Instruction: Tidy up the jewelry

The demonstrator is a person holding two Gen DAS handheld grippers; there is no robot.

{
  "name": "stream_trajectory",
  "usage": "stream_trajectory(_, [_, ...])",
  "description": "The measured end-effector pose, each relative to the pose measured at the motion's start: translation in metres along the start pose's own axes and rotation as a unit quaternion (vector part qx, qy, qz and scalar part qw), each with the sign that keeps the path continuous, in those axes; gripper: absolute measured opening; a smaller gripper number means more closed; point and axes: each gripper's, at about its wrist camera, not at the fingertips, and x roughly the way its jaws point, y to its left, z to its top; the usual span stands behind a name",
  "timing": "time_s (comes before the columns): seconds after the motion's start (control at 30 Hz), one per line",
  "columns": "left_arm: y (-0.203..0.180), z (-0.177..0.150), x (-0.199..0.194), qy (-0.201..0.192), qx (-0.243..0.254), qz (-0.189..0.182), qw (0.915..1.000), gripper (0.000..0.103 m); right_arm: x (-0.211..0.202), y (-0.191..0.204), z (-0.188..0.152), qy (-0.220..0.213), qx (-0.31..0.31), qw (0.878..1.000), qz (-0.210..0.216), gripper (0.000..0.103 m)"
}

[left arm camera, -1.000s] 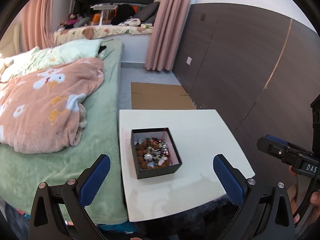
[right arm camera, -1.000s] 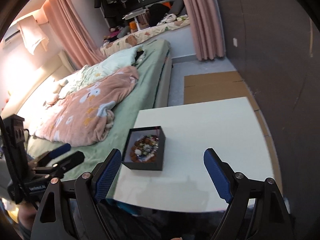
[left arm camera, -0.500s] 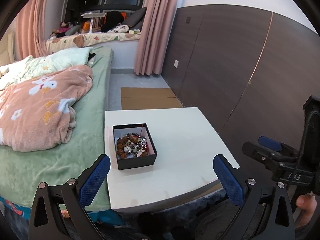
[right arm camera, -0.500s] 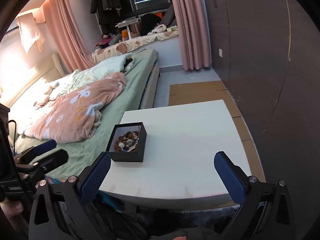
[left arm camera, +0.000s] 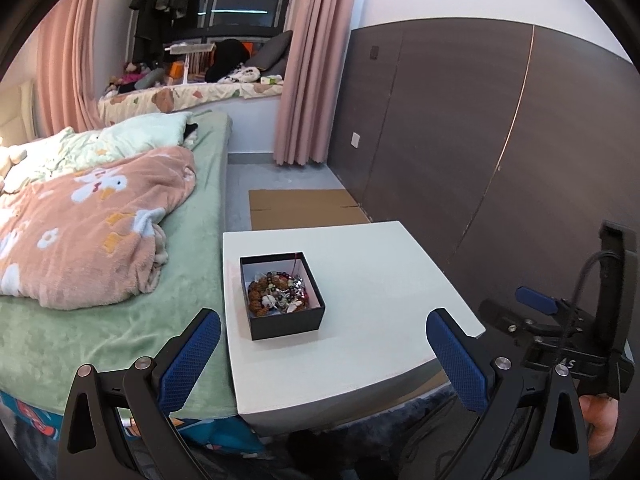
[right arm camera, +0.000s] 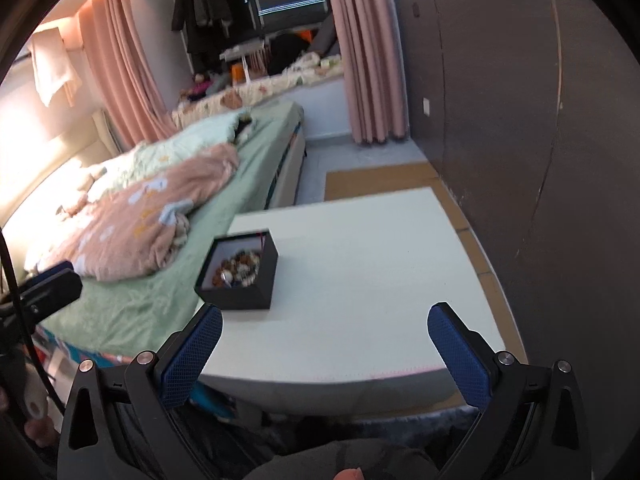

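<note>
A black open box [left arm camera: 286, 322] with a white lining stands on the white table [left arm camera: 372, 280], toward its left side. Inside it lies a tangle of jewelry [left arm camera: 278, 294]: brown bead strands, silver pieces and a bit of red. The right wrist view shows the same box [right arm camera: 244, 294] and jewelry [right arm camera: 238, 268] on the table [right arm camera: 360, 280]. My left gripper [left arm camera: 322, 354] hangs open over the table's near edge, short of the box, with nothing between its blue pads. My right gripper [right arm camera: 324, 346] is open and empty too, and its left pad [right arm camera: 192, 356] is just in front of the box.
A bed [left arm camera: 104, 320] with a green sheet and a pink flowered blanket [left arm camera: 88, 220] runs along the table's left edge. A dark panelled wall [left arm camera: 480, 160] stands close on the right. Flat cardboard [left arm camera: 304, 210] lies on the floor beyond the table.
Both grippers have shifted sideways and pulled back a little, so the box sits lower and nearer the left pads. The right gripper's jaws have spread wider than a second ago.
</note>
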Motion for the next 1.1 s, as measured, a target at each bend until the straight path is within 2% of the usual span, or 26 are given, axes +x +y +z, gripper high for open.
stream_trajectory(0.2, [0.006,-0.001,0.000,-0.006,-0.005,0.004,1.0000,0.102,-0.001,-0.001,-0.002,-0.005,0.003,1.000,0.004,0.103])
stream_trajectory(0.77, [0.018,-0.003,-0.001,-0.016,-0.009,0.018,0.9997,0.103,-0.001,-0.004,0.000,-0.006,0.012,1.000,-0.025,0.103])
stream_trajectory(1.1, [0.017,-0.004,-0.005,-0.023,-0.008,0.012,0.9996,0.102,-0.001,-0.002,0.001,-0.004,0.011,1.000,-0.026,0.103])
